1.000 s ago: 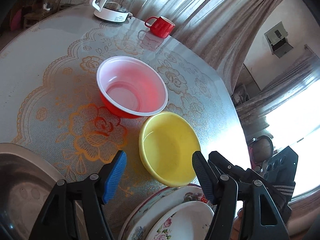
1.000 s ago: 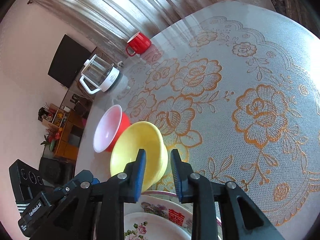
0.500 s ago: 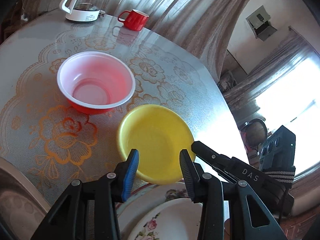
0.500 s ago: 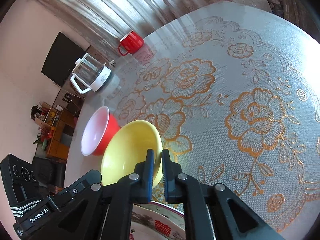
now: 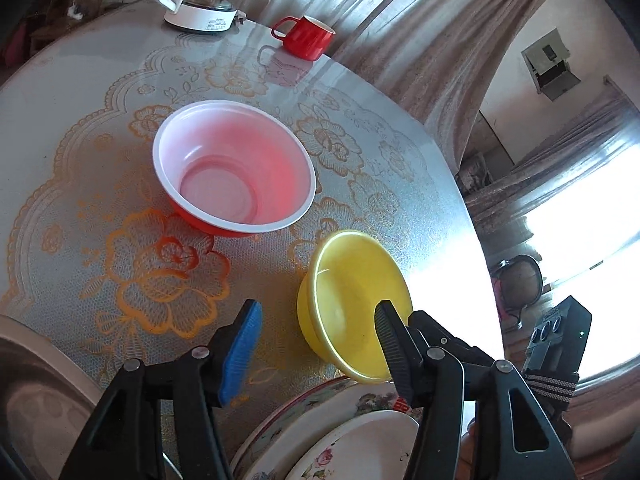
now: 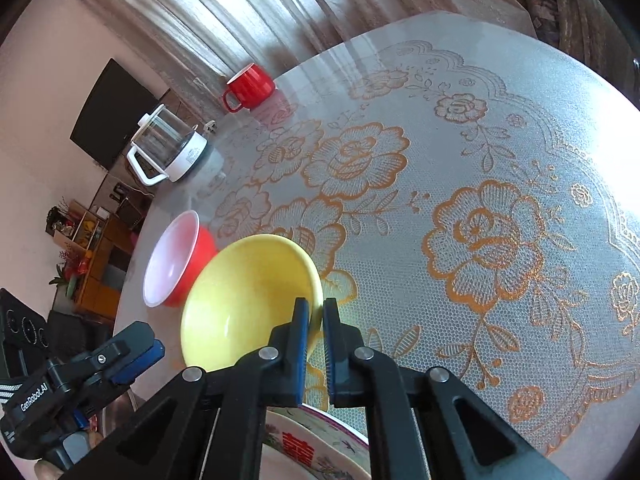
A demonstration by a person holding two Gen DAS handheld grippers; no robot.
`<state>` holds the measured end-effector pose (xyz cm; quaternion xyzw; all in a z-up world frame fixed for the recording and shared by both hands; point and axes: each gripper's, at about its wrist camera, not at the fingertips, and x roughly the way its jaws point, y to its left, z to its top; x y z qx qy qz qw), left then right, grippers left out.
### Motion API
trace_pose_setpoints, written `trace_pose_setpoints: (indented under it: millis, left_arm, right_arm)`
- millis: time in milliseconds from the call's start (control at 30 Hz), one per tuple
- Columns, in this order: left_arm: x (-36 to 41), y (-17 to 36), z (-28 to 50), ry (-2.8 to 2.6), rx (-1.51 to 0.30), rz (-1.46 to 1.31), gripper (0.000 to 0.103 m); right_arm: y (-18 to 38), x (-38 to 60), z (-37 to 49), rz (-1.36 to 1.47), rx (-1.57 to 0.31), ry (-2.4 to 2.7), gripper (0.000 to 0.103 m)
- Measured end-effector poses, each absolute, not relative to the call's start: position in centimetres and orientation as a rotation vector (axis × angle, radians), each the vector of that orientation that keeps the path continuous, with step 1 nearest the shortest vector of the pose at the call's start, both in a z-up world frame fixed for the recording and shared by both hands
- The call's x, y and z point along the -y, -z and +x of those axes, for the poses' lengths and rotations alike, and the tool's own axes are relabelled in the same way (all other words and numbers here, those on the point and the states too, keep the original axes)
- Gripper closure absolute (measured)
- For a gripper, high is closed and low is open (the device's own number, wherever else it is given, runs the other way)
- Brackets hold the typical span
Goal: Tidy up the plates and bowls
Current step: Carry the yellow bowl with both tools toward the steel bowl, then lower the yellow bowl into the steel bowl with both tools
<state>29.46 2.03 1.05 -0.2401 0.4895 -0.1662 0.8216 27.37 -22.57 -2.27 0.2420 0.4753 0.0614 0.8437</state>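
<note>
A yellow bowl (image 5: 352, 300) is tilted up on the lace-patterned table, its rim pinched by my right gripper (image 6: 316, 316), which is shut on it; it also shows in the right wrist view (image 6: 248, 300). A red bowl with a white inside (image 5: 234, 168) stands upright beyond it and shows in the right wrist view (image 6: 174, 260) too. My left gripper (image 5: 316, 336) is open and empty, just short of the yellow bowl. Stacked flowered plates (image 5: 352, 436) lie below both grippers, near the table's front edge.
A red mug (image 5: 306, 36) and a glass kettle on a white base (image 5: 200, 4) stand at the table's far side. A metal basin (image 5: 36, 396) sits at the lower left. Curtains hang behind the table (image 6: 500, 220).
My right gripper has closed on the yellow bowl's rim and tipped the bowl up off the table. My left gripper narrowed, then opened wide again and drew back slightly.
</note>
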Motion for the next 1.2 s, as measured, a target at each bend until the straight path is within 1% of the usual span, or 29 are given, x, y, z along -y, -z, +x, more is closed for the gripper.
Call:
trace_pose_setpoints:
  millis: [67,100,133,167,200,233,300,333,533,767,1000,1200]
  left_arm:
    - [-1.4,-0.7,29.7,0.37,-1.051,-0.511,0.045]
    - [-1.1,-0.5,29.8,0.369,-1.057,-0.505,0.048]
    - [-0.6,-0.4,30.0,0.369,-1.066,-0.5,0.057]
    - [-0.3,-0.1,30.3,0.378,-1.075,-0.497,0.063]
    - [0.0,0.0,30.4,0.385,-1.079,-0.495,0.074]
    - [0.1,0.1,30.3,0.378,-1.077,-0.489,0.081]
    - [0.0,-0.1,29.8,0.372,-1.066,-0.483,0.088]
    - [0.0,-0.2,29.7,0.375,-1.06,-0.48,0.09]
    - [-0.6,-1.4,28.2,0.379,-1.021,-0.466,0.091]
    - [-3.1,-4.5,24.7,0.379,-0.944,-0.476,0.09]
    - [-8.0,-6.5,20.1,0.344,-0.87,-0.472,0.09]
    - [-13.6,-6.3,15.8,0.284,-0.839,-0.507,0.09]
  right_arm:
    - [2.3,22.6,27.4,0.51,-1.005,-0.136,0.097]
    - [2.3,22.7,27.3,0.513,-1.007,-0.14,0.096]
    - [2.3,22.8,27.3,0.518,-1.008,-0.143,0.095]
    - [2.4,22.9,27.3,0.523,-1.009,-0.146,0.095]
    - [2.5,23.0,27.3,0.53,-1.012,-0.149,0.095]
    - [2.6,23.1,27.4,0.534,-1.013,-0.151,0.095]
    - [2.7,23.1,27.4,0.531,-1.016,-0.142,0.095]
    - [2.7,23.3,27.2,0.531,-1.013,-0.138,0.095]
    - [1.6,23.6,26.2,0.554,-0.971,-0.171,0.096]
    - [-1.3,21.9,24.7,0.544,-0.917,-0.237,0.096]
    - [-3.5,18.1,22.7,0.533,-0.886,-0.353,0.096]
    - [-3.9,12.7,20.7,0.472,-0.909,-0.469,0.096]
